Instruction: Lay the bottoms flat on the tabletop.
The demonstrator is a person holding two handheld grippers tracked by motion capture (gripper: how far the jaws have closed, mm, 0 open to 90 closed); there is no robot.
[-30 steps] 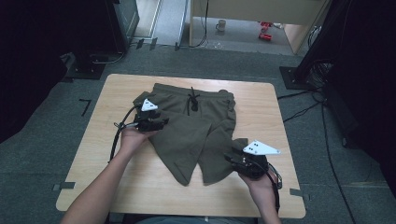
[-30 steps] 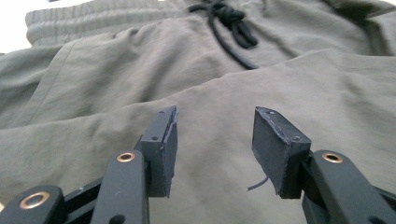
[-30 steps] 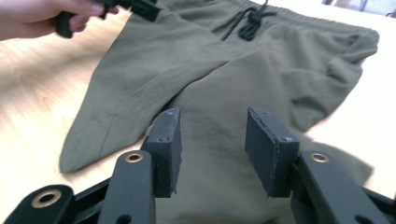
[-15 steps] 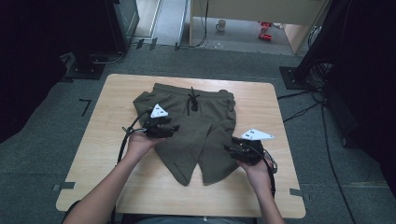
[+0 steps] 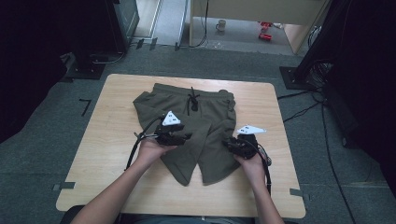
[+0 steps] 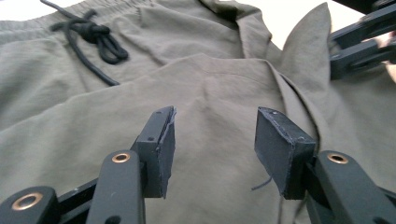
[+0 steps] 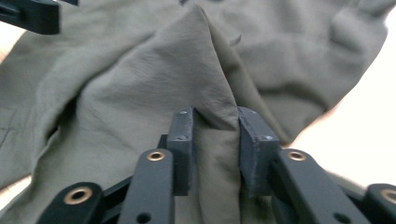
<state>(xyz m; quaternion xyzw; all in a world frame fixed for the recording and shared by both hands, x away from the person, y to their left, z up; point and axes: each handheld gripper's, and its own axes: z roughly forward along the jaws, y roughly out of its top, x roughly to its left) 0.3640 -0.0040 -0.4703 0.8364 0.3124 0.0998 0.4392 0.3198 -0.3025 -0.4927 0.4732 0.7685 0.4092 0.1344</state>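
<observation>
Olive green shorts (image 5: 205,116) lie spread on the wooden table (image 5: 112,140), waistband and black drawstring (image 5: 193,100) at the far side. My left gripper (image 5: 187,136) hovers low over the left leg, open, with only flat cloth under its jaws (image 6: 215,140); the drawstring (image 6: 93,37) lies beyond. My right gripper (image 5: 229,143) is at the right leg's outer edge. Its jaws have just been closing and now pinch a raised fold of the shorts' cloth (image 7: 215,126). The left gripper's jaws (image 7: 32,14) show at the top left of the right gripper view.
The table's right edge lies a hand's width beyond the right gripper. Bare wood surrounds the shorts on all sides. Black stands (image 5: 322,42) and cables (image 5: 303,109) sit on the grey floor to the right, a mug (image 5: 220,24) far behind.
The left gripper slid right and nearer over the left leg. The right gripper moved forward and down onto the right leg's edge and closed on a fold.
</observation>
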